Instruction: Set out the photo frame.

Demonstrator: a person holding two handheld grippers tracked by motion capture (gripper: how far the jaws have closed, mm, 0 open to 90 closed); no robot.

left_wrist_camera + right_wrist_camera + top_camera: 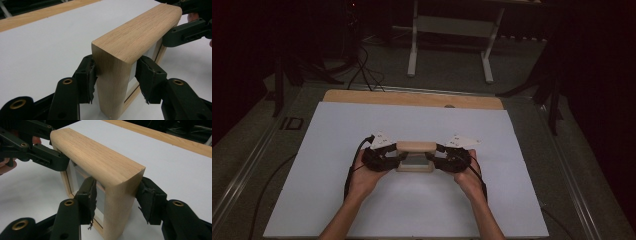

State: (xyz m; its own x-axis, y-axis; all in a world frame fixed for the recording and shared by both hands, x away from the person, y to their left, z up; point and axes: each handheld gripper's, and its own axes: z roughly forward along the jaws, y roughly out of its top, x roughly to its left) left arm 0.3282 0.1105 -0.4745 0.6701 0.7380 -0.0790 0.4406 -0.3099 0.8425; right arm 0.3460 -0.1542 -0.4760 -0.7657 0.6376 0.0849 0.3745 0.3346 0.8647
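A light wooden frame [416, 147] with a pale pane stands upright on the white sheet [412, 210], near its middle. My left gripper [398, 157] is shut on the frame's left end, and my right gripper [435, 157] is shut on its right end. In the left gripper view the two black pads press the front and back of the wooden frame [140, 32], with the left gripper [115, 72] straddling its end post. The right gripper [116, 195] clamps the other post of the frame [95, 157] the same way. Each gripper view shows the opposite gripper at the far end.
The white sheet covers a wooden board whose bare strip [412, 97] shows along the far edge. Metal rails [242, 165] run down both sides of the table. Beyond it stand a white stand [452, 30] and dark cables [362, 65] on the floor.
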